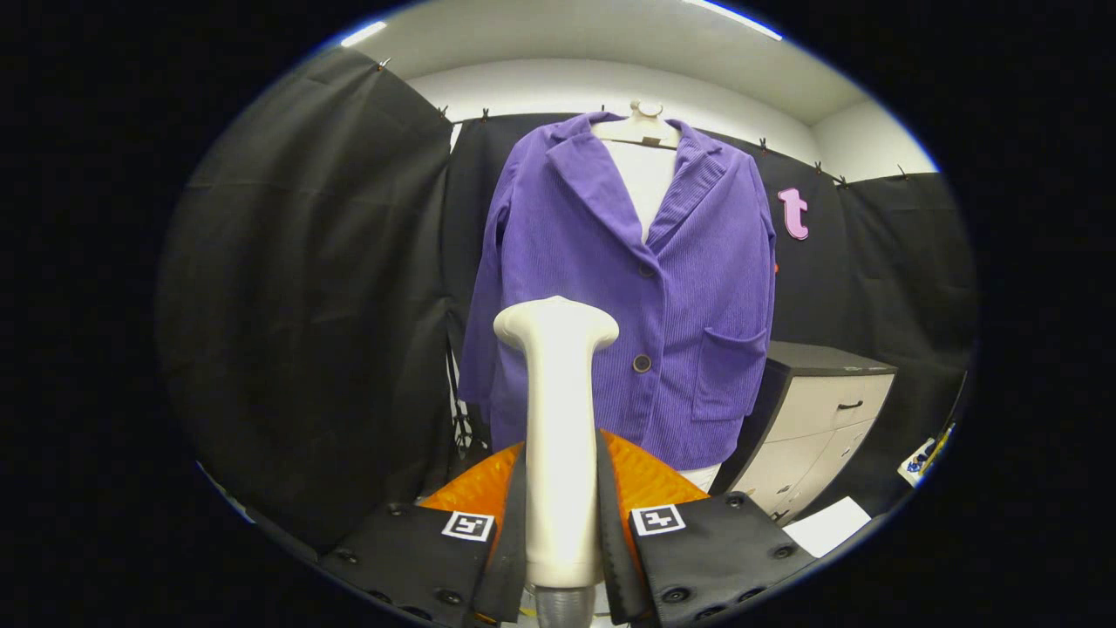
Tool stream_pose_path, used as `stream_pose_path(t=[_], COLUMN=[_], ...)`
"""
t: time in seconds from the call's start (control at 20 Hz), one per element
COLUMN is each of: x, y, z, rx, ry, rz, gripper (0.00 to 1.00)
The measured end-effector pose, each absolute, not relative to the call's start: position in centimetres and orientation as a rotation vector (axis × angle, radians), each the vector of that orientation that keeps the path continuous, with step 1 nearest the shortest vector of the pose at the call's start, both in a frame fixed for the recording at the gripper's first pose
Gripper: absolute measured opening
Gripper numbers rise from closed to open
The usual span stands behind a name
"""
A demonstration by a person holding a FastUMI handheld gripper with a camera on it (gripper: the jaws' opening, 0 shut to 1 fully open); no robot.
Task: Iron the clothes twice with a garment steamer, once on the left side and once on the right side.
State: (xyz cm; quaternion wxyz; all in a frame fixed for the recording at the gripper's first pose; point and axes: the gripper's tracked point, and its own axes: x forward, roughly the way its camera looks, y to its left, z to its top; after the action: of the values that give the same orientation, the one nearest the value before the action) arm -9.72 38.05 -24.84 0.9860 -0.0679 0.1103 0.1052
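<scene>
Clamping the garment steamer (558, 436) by its stiff, smooth handle, my gripper (562, 532) feels secure; I judge the hanging jacket (689, 288) soft and yielding.

Bright ceiling strips (731, 17) overhead — sharp centre, fisheye-bent edges.

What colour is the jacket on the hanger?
Purple, with a fine ribbed texture: the jacket shows in the gripper view, beyond the steamer the hand-held gripper holds.
</scene>
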Motion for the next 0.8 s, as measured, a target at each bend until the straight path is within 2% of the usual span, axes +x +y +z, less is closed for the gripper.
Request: stream_pose_path(t=[0.35,0.8], x=[-10.3,-9.7], y=[35.1,28.4], z=[-18.0,-12.8], rx=[-0.09,-0.062], ry=[0.135,0.076], rz=[0.205,0.157], gripper=[0.44,0.44])
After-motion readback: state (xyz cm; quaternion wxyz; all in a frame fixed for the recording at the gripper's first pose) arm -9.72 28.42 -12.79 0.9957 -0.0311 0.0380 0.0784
